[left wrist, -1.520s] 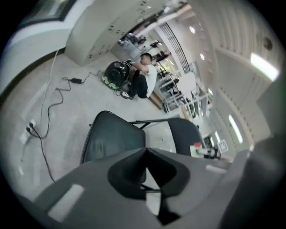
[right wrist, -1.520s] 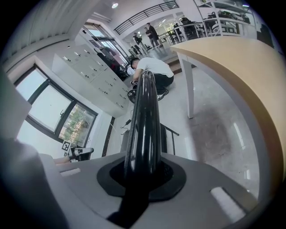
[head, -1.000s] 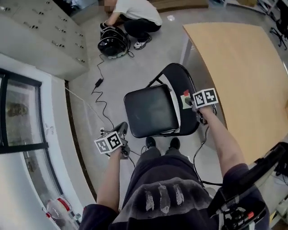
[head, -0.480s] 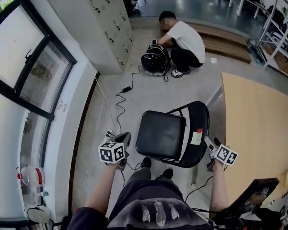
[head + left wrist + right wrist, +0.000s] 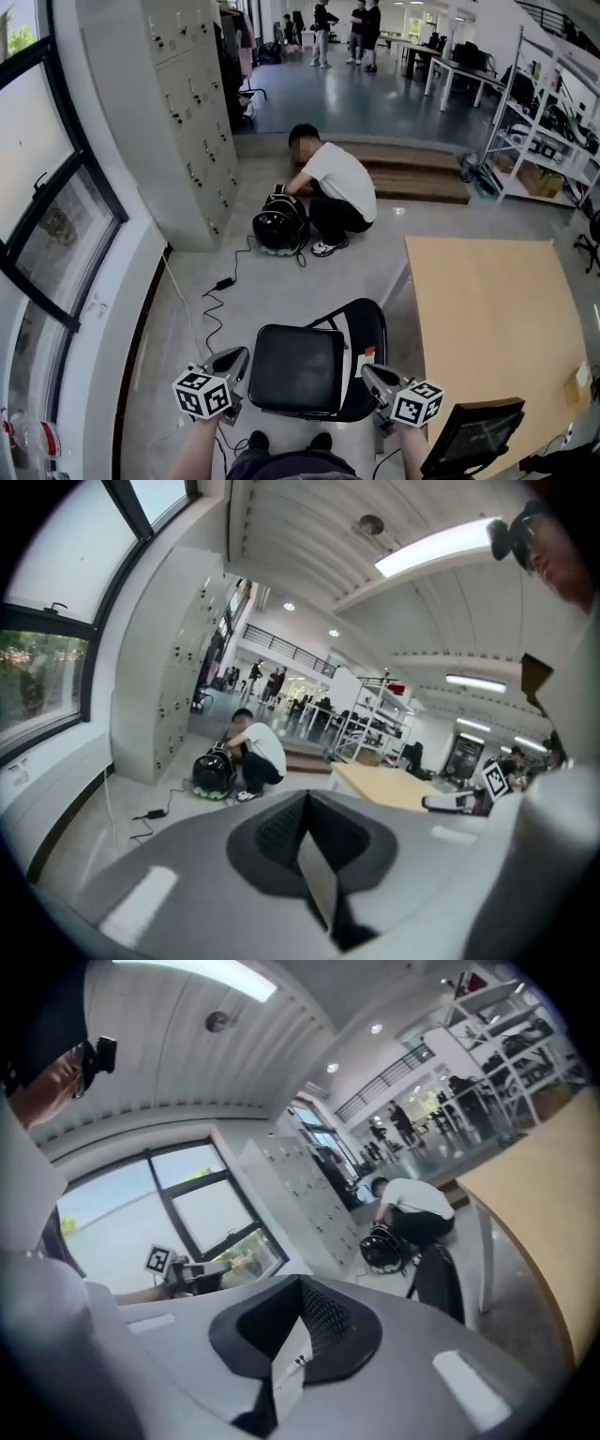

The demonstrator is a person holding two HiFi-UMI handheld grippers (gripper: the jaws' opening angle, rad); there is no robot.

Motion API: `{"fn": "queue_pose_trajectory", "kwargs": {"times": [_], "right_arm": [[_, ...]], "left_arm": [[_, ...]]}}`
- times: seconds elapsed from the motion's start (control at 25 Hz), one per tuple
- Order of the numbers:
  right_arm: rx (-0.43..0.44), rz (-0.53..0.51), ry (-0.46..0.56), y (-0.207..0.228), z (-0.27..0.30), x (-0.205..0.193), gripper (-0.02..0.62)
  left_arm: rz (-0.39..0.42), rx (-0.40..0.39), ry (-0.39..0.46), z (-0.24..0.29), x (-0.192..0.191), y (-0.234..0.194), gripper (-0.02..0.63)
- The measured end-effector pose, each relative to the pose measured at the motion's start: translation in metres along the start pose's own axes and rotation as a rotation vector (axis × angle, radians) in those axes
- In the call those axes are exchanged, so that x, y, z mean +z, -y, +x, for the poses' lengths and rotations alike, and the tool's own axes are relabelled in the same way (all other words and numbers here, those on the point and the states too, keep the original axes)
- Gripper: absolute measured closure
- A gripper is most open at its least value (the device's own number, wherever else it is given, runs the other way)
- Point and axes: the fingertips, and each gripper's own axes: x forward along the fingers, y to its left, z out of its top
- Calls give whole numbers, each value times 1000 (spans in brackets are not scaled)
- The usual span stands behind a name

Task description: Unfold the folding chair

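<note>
So, the folding chair [image 5: 298,370] is standing opened out on the floor, seat flat, and both tongs are off it.
The left tongs [image 5: 236,356] hang just off the chair's left edge and the right tongs [image 5: 368,373] sit by its backrest on the right. Both are squeezed fully shut with nothing in them. A wooden worktop [image 5: 487,309] is right of the chair, and beyond the chair a crouching person [image 5: 333,192] bends over a round black bag [image 5: 279,225].

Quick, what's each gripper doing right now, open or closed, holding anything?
Left gripper: closed, holding nothing.
Right gripper: closed, holding nothing.
</note>
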Motion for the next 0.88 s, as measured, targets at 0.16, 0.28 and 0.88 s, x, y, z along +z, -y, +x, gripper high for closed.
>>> {"fn": "queue_pose_trajectory", "kwargs": {"times": [0.16, 0.28, 0.88], "right_arm": [[167, -153, 28, -76, 28, 33, 594], [221, -256, 39, -126, 50, 47, 594], [89, -146, 107, -261, 123, -24, 594]], "left_arm": [[99, -135, 72, 9, 33, 35, 606], [186, -218, 124, 6, 56, 49, 606], [67, -492, 102, -109, 25, -6, 604]]}}
